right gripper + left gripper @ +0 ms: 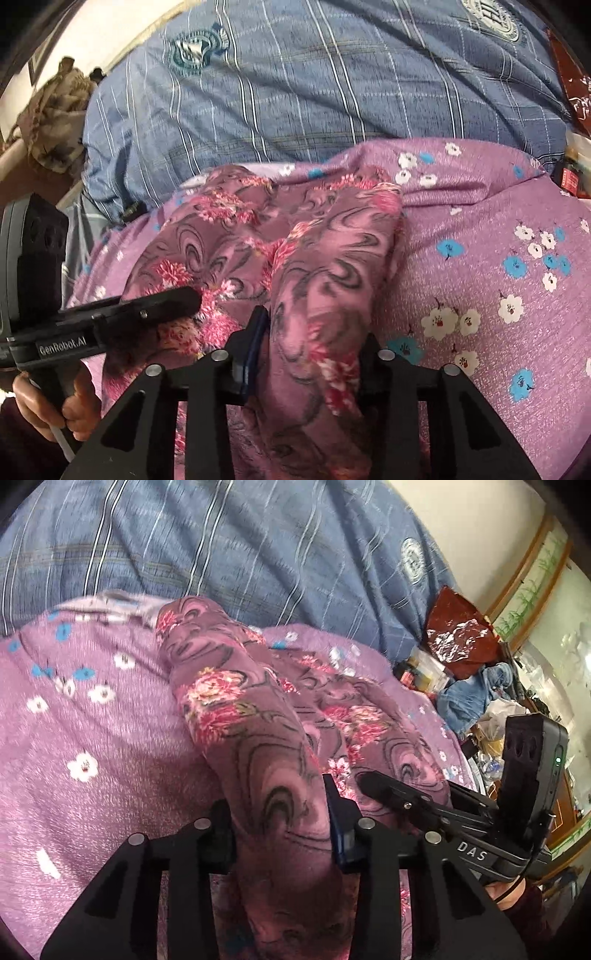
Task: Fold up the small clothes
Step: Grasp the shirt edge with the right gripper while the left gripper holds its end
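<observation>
A mauve garment with pink flowers and dark swirls (266, 716) lies bunched on the purple flowered bedsheet (92, 720). In the left wrist view a thick fold of it fills the gap between my left gripper's fingers (282, 830), which are shut on it. In the right wrist view the same garment (325, 258) rises from the bed into my right gripper (312, 354), whose fingers pinch another fold. The two grippers sit side by side, close together: the right gripper's tip (373, 782) rests on the cloth, and so does the left gripper's tip (188, 297). A hand (74, 406) holds the left tool's handle.
A blue striped and checked quilt (258, 546) is heaped behind the garment. A dark red bag (458, 635) and piled clutter (476, 698) stand at the bed's right side. A brown patterned cloth (55, 122) lies beyond the bed's left end.
</observation>
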